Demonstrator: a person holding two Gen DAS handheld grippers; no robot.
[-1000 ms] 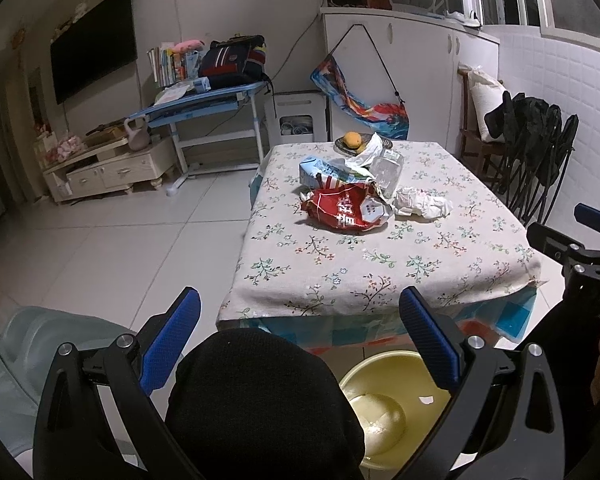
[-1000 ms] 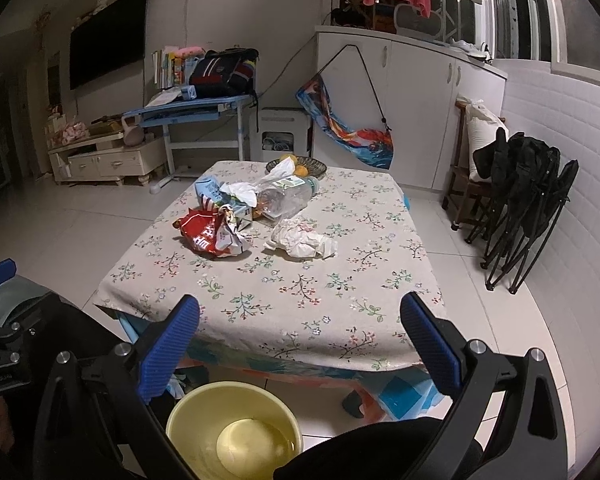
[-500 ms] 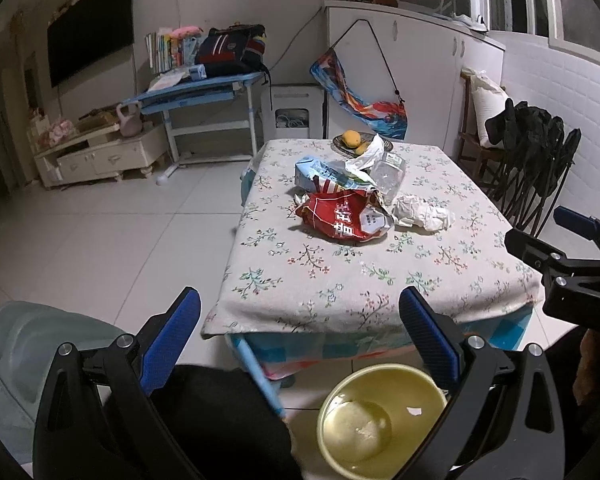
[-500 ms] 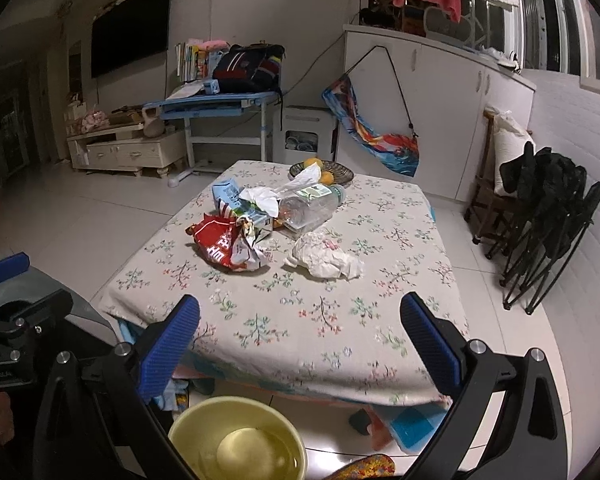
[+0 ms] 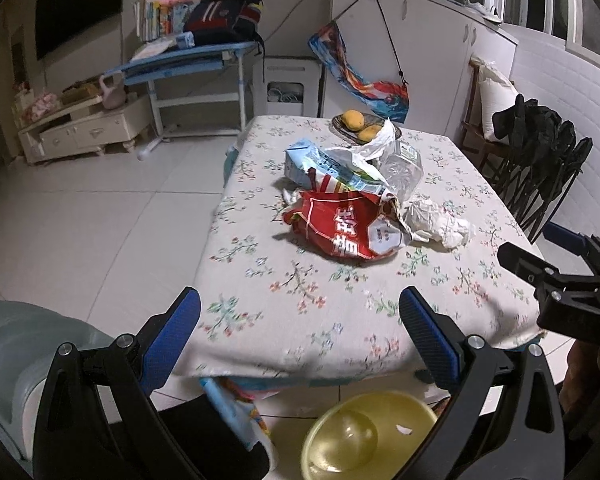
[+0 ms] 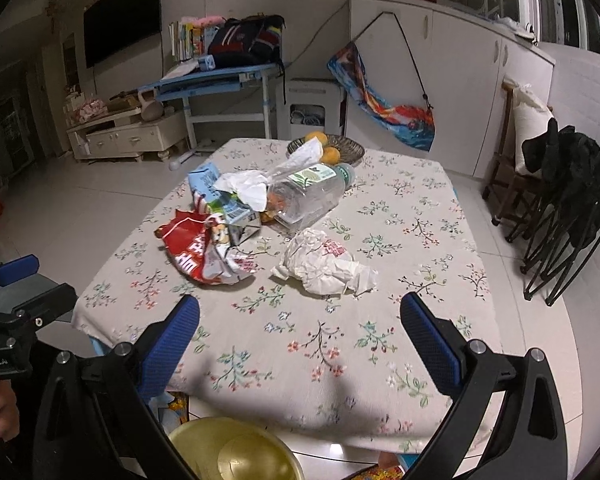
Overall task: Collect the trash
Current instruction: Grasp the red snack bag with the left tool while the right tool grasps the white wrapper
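Observation:
Trash lies in a heap on the floral-cloth table [image 5: 300, 304] [image 6: 400, 208]: a red crumpled snack bag [image 5: 342, 226] [image 6: 200, 252], a blue carton [image 5: 312, 162] [image 6: 216, 192], a clear plastic bottle [image 5: 402, 168] [image 6: 308, 196], crumpled white paper [image 5: 436, 222] [image 6: 322, 262] and a white tissue [image 6: 246, 184]. A yellow bin [image 5: 364, 436] [image 6: 236, 452] stands on the floor below the near table edge. My left gripper [image 5: 300, 330] and right gripper [image 6: 300, 334] are both open and empty, above the near edge, short of the trash.
A dish with oranges [image 5: 358, 122] [image 6: 326, 148] sits at the table's far end. Black folded chairs [image 5: 540, 164] [image 6: 572, 208] stand at the right. A blue desk [image 5: 188, 64] and a low cabinet [image 5: 84, 128] stand against the far wall.
Both grippers have risen and moved forward toward the table, so the trash looks nearer and the bin sits lower in view. The jaws stay open.

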